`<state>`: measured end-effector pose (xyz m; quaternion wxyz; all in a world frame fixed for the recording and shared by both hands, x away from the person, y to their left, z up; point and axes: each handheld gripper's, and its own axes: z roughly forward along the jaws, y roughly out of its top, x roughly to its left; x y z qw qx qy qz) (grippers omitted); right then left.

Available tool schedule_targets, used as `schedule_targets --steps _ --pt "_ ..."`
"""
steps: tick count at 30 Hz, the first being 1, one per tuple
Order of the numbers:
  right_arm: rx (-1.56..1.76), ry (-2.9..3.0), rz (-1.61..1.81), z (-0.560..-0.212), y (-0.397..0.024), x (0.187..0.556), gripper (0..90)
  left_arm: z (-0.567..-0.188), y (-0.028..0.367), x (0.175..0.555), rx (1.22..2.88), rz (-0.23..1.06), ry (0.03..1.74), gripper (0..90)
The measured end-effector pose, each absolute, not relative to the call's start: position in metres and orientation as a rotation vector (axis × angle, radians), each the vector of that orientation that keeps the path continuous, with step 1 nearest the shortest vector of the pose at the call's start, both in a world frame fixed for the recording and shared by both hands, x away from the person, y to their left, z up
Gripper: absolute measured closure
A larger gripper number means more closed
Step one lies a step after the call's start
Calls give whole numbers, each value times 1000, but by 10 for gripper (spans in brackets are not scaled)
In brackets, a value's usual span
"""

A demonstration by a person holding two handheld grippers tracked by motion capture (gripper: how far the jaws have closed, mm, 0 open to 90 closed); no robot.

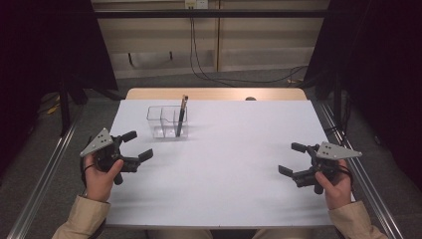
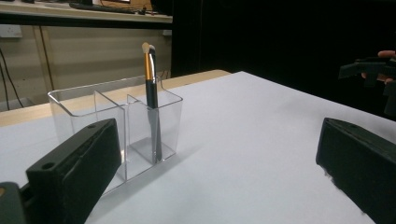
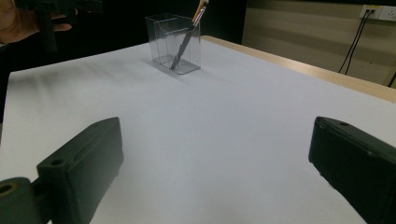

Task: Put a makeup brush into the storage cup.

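Observation:
A clear plastic organiser (image 1: 167,121) with compartments stands on the white table (image 1: 224,164) toward the back left. A black makeup brush (image 1: 181,116) with a gold ferrule leans upright in its right compartment; the left gripper view shows the brush (image 2: 150,88) in the organiser (image 2: 112,126), and the right gripper view shows the brush (image 3: 187,37) and organiser (image 3: 173,44) far off. My left gripper (image 1: 137,145) is held open near the table's left edge, just in front of the organiser. My right gripper (image 1: 292,159) is open at the right edge, nothing between its jaws.
A wooden tabletop strip (image 1: 214,93) shows behind the white sheet. Metal rails (image 1: 45,179) run along both sides of the table. Cables (image 1: 234,77) lie on the floor at the back. The other gripper (image 2: 373,70) appears at the far right of the left gripper view.

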<state>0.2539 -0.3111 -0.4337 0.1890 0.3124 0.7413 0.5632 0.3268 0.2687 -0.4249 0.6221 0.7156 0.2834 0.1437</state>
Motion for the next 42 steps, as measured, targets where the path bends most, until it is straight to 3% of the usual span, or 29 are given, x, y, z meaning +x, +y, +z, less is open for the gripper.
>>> schedule_targets --steps 42 --pt "877 2085 1587 -433 -311 254 28 -435 294 306 1689 385 666 0"
